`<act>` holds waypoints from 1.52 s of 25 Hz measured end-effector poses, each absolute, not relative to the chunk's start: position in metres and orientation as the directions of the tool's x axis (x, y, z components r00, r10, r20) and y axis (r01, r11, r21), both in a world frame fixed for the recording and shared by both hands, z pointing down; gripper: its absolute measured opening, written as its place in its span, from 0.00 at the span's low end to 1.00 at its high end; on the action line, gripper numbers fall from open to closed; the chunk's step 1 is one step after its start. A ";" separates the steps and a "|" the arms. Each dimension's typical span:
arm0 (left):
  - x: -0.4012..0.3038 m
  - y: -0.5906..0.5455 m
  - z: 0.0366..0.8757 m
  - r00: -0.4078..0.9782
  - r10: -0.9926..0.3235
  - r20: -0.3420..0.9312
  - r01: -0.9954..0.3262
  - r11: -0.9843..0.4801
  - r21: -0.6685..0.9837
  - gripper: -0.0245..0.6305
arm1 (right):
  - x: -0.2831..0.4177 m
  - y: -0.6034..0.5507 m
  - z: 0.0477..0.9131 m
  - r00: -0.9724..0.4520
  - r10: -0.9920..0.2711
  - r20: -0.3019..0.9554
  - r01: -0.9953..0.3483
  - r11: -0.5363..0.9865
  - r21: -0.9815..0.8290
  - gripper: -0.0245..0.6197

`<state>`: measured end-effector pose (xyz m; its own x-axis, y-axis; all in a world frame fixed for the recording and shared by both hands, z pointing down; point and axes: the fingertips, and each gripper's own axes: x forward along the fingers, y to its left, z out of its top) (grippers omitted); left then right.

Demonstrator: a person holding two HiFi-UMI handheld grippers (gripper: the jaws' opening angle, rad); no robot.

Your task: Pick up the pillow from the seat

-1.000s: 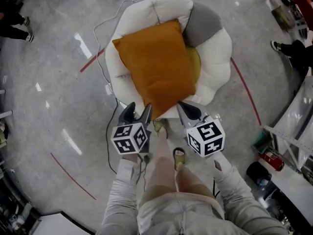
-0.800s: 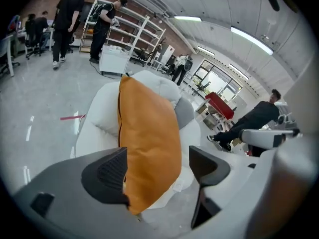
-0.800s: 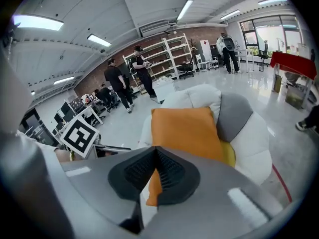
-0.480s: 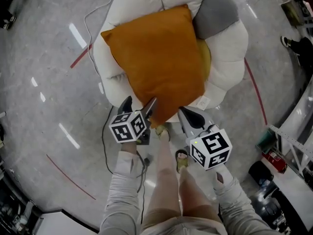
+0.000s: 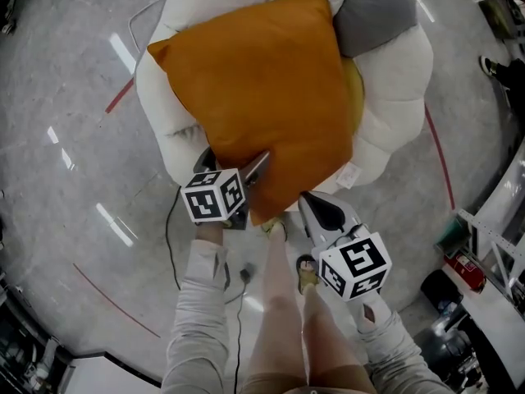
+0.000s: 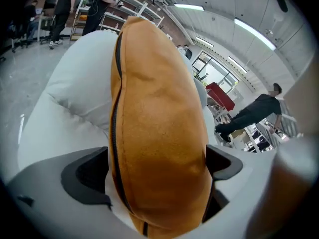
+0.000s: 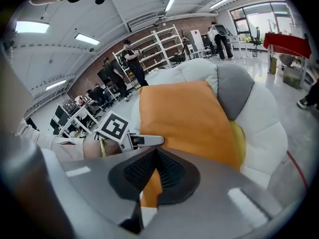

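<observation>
The left gripper [image 5: 236,164] straddles the near edge of the orange pillow [image 5: 262,97]. Its fingers [image 6: 84,176] are released and spreading wider, with the pillow's edge bulging up between them and a sliver of white seat [image 5: 394,80] showing beside the left finger. The pillow lies on the seat, stretching away beyond the fingertips. The right gripper [image 5: 318,212] hovers near the pillow's near corner, its fingers [image 7: 172,176] clenched together on nothing, with the pillow just ahead of them. A grey cushion [image 5: 373,11] sits well beyond both, at the seat's back.
</observation>
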<state>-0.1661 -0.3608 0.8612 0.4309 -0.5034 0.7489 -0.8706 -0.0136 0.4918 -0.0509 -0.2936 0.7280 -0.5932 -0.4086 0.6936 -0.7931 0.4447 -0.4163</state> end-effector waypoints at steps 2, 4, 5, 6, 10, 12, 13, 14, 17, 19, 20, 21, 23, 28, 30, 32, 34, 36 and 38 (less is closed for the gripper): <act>-0.161 -0.364 0.869 0.447 -0.495 0.745 -0.865 -0.026 0.501 0.94 | -0.051 -0.289 0.735 -0.592 -0.404 0.697 -0.794 0.441 -0.419 0.04; -0.156 -0.369 0.874 0.455 -0.492 0.742 -0.862 -0.036 0.505 0.94 | -0.051 -0.287 0.740 -0.593 -0.400 0.699 -0.794 0.438 -0.422 0.04; -0.154 -0.372 0.876 0.455 -0.490 0.743 -0.863 -0.038 0.503 0.94 | -0.051 -0.287 0.742 -0.593 -0.399 0.699 -0.794 0.438 -0.422 0.04; -0.153 -0.375 0.879 0.453 -0.488 0.746 -0.865 -0.038 0.500 0.94 | -0.051 -0.287 0.744 -0.592 -0.399 0.700 -0.794 0.438 -0.421 0.04; -0.153 -0.384 0.892 0.451 -0.475 0.756 -0.866 -0.029 0.498 0.94 | -0.054 -0.293 0.751 -0.591 -0.402 0.700 -0.795 0.437 -0.421 0.04; -0.151 -0.387 0.895 0.463 -0.467 0.753 -0.860 -0.032 0.509 0.94 | -0.055 -0.294 0.752 -0.591 -0.402 0.700 -0.796 0.436 -0.421 0.04; -0.151 -0.387 0.895 0.467 -0.463 0.753 -0.859 -0.035 0.511 0.94 | -0.055 -0.294 0.753 -0.590 -0.402 0.700 -0.796 0.436 -0.421 0.04; -0.150 -0.387 0.895 0.468 -0.459 0.755 -0.859 -0.037 0.511 0.93 | -0.055 -0.293 0.753 -0.590 -0.402 0.700 -0.796 0.436 -0.421 0.04; -0.148 -0.386 0.888 0.477 -0.460 0.749 -0.858 -0.061 0.509 0.86 | -0.055 -0.292 0.752 -0.589 -0.403 0.701 -0.797 0.434 -0.421 0.04; -0.144 -0.385 0.882 0.482 -0.467 0.741 -0.859 -0.088 0.504 0.75 | -0.054 -0.290 0.751 -0.588 -0.402 0.702 -0.797 0.432 -0.421 0.04; -0.142 -0.385 0.879 0.482 -0.471 0.738 -0.861 -0.099 0.499 0.71 | -0.054 -0.289 0.751 -0.588 -0.401 0.702 -0.797 0.433 -0.421 0.04; -0.140 -0.384 0.876 0.482 -0.475 0.736 -0.862 -0.108 0.496 0.67 | -0.053 -0.287 0.751 -0.588 -0.399 0.703 -0.797 0.433 -0.421 0.04; -0.135 -0.382 0.870 0.487 -0.480 0.730 -0.861 -0.124 0.493 0.59 | -0.052 -0.285 0.749 -0.588 -0.401 0.702 -0.797 0.434 -0.420 0.04; -0.127 -0.378 0.860 0.502 -0.481 0.719 -0.855 -0.148 0.497 0.50 | -0.051 -0.286 0.741 -0.585 -0.416 0.697 -0.801 0.433 -0.414 0.04; -0.125 -0.377 0.855 0.503 -0.483 0.717 -0.854 -0.153 0.497 0.48 | -0.050 -0.286 0.737 -0.582 -0.422 0.695 -0.803 0.435 -0.409 0.04; -0.123 -0.375 0.851 0.502 -0.486 0.716 -0.855 -0.153 0.496 0.48 | -0.048 -0.285 0.734 -0.579 -0.429 0.693 -0.805 0.434 -0.404 0.04; -0.121 -0.373 0.846 0.499 -0.489 0.715 -0.856 -0.150 0.495 0.47 | -0.046 -0.285 0.731 -0.575 -0.436 0.692 -0.808 0.434 -0.399 0.04; -0.118 -0.371 0.840 0.499 -0.494 0.712 -0.856 -0.152 0.494 0.46 | -0.044 -0.284 0.728 -0.572 -0.442 0.691 -0.811 0.432 -0.395 0.04; -0.116 -0.369 0.833 0.497 -0.501 0.709 -0.857 -0.153 0.492 0.46 | -0.041 -0.283 0.723 -0.568 -0.449 0.689 -0.814 0.429 -0.392 0.04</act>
<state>-0.1159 -0.3690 0.8333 0.4968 -0.5006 0.7089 -0.8568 -0.1530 0.4924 -0.0413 -0.2827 0.7233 -0.5681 -0.4495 0.6893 -0.8142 0.4286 -0.3916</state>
